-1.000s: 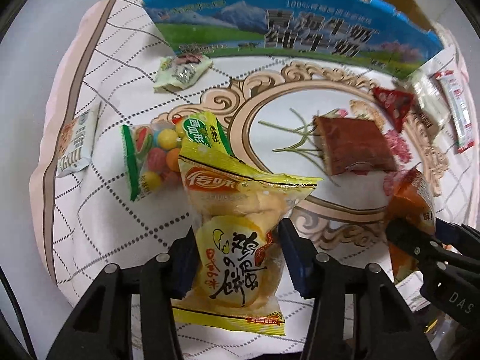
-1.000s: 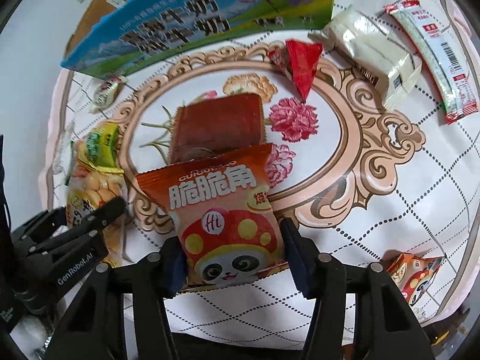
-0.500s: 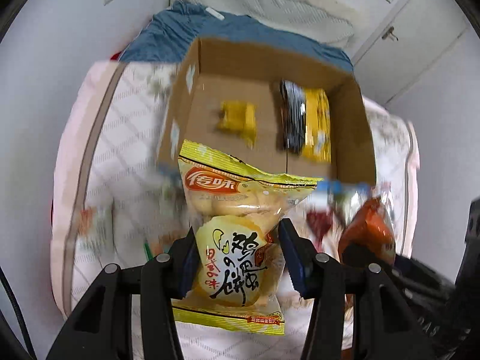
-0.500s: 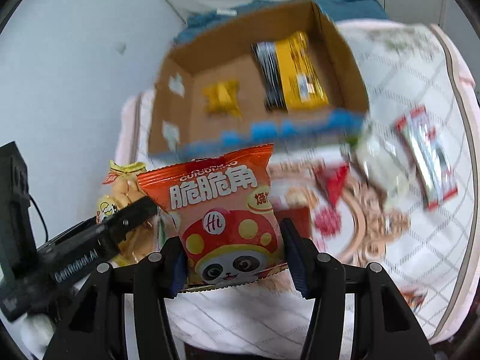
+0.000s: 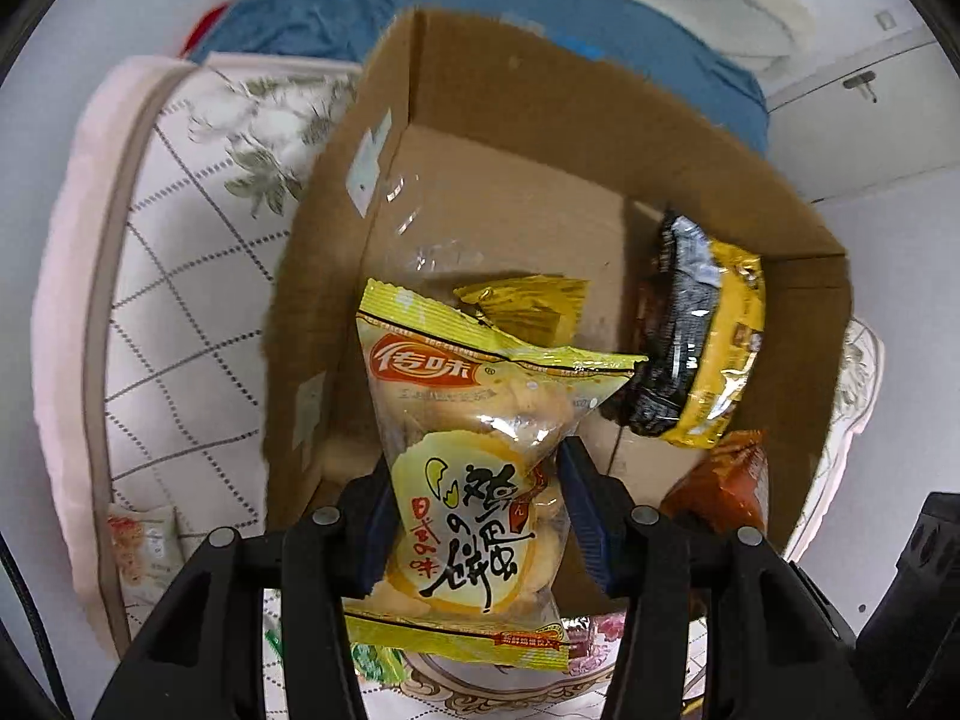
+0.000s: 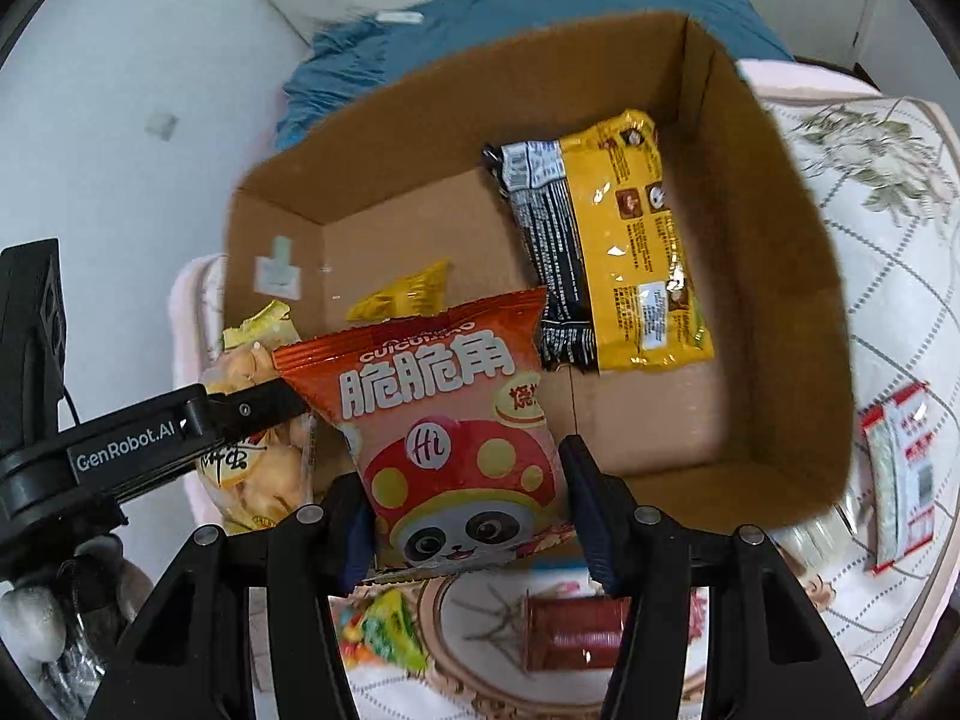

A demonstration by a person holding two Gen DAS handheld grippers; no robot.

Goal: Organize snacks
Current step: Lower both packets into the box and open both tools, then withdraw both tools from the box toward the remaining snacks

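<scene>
Both clamped claws, left (image 5: 477, 516) and right (image 6: 465, 513), now hold one snack each over box (image 6: 774, 276).

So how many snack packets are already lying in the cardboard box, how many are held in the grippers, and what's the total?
Lying in the cardboard box: 2, the yellow-and-black packet and the small yellow packet.
Held in grippers: 2, the yellow biscuit bag in the left gripper, the orange panda snack bag in the right gripper.
Total: 4.

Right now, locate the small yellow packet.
The small yellow packet lies on the cardboard box floor, left of the yellow-and-black bag, behind the orange snack bag.
</scene>
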